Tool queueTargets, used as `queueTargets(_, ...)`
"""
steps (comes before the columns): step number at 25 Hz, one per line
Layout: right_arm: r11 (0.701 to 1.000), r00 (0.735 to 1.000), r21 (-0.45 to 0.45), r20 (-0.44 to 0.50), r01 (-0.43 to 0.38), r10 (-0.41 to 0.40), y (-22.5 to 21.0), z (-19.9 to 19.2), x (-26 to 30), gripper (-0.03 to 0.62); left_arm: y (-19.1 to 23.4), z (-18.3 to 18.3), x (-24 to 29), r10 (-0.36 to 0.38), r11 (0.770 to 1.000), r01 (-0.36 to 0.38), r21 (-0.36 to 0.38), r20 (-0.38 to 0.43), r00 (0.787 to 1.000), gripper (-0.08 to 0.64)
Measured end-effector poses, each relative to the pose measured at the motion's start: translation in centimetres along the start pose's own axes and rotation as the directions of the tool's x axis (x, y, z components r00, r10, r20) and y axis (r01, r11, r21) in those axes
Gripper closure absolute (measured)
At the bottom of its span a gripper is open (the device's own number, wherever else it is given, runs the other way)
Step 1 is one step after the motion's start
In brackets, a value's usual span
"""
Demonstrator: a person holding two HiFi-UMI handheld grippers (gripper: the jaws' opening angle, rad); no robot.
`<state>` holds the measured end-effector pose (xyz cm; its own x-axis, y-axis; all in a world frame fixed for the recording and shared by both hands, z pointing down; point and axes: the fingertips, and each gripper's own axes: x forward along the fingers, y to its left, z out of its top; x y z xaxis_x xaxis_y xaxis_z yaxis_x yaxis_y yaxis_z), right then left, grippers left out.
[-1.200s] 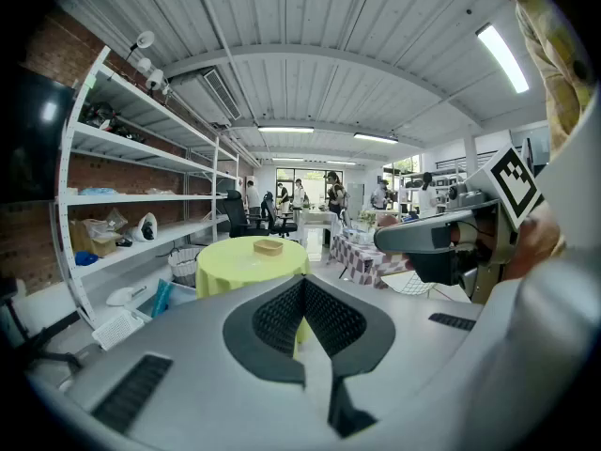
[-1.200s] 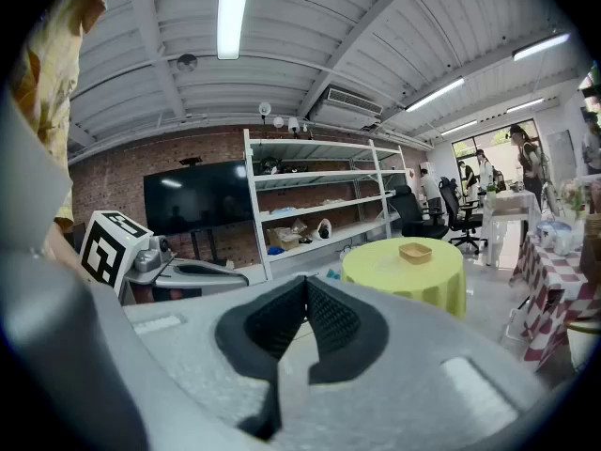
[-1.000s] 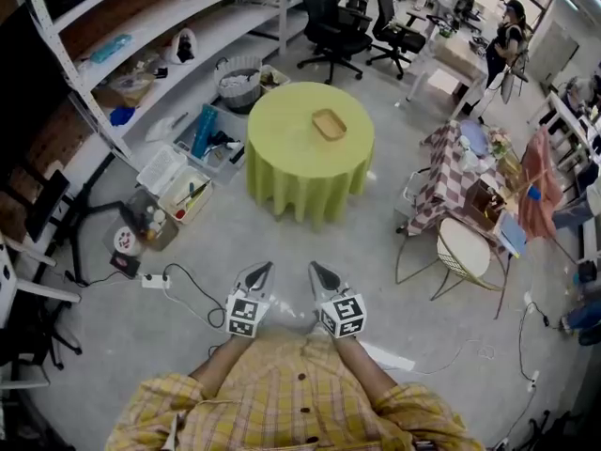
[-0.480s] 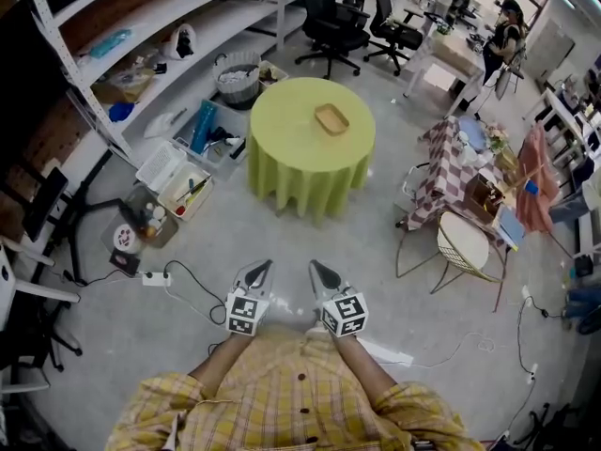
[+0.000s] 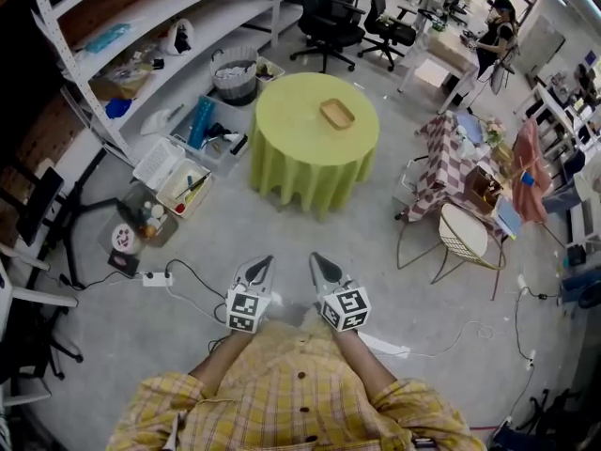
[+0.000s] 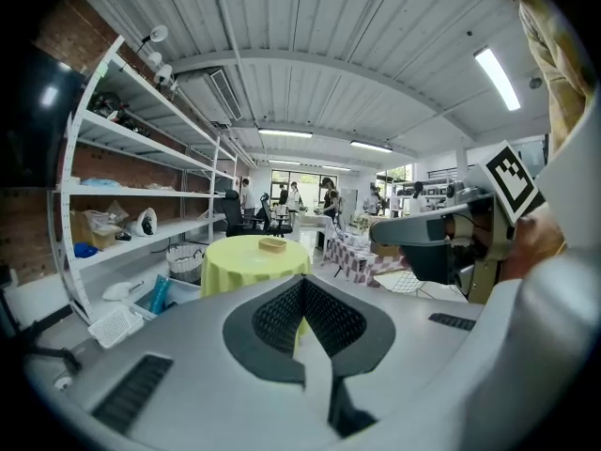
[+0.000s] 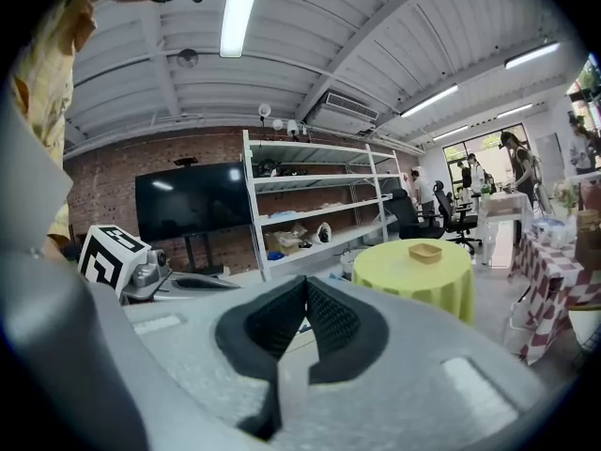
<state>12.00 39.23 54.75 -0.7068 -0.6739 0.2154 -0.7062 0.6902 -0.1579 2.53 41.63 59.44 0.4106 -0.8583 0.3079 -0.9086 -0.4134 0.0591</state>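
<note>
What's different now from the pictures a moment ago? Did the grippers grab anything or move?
Hardly anything. The left gripper and the right gripper only shifted a tiny bit, and the views wobbled slightly. Nothing was grabbed or let go. Both stay shut and empty, side by side above the floor, pointing toward the round table with the yellow-green cloth, where the small tan tray lies as before.

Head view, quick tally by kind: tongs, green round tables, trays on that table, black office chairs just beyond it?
Tongs: 2 (left tongs, right tongs, both shut, empty)
Green round table: 1
Tray: 1
Black office chairs: 2
Total: 6
</note>
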Motion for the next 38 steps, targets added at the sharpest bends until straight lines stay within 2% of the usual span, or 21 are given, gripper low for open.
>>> queueTargets(6, 1.000, 1.000, -0.024, -0.023, 0.016, -0.016, 1.1, -0.2, 1.2, 0.594, 2.5, -1.1, -0.3, 0.005, 0.998, -0.006, -0.055, -0.006, 1.000, 0.557)
queueTargets(17, 0.999, 1.000, -0.029, -0.011, 0.021, -0.021, -1.5, 0.5, 7.6, 0.594, 7.2, -0.4, 3.9, -0.004, 1.000, 0.003, -0.021, -0.026, 1.000, 0.557)
queueTargets(25, 1.000, 1.000, -0.012, -0.011, 0.029, -0.029, -5.4, 1.9, 13.2, 0.594, 10.6, 0.8, 9.5, -0.026, 1.000, 0.026, 0.008, -0.056, 0.998, 0.557)
queueTargets(38, 1.000, 0.999, 0.001, -0.011, 0.030, -0.030, -13.4, 6.5, 22.4, 0.594, 16.2, 6.2, 19.7, -0.043, 0.999, 0.043, 0.007, -0.062, 0.997, 0.557)
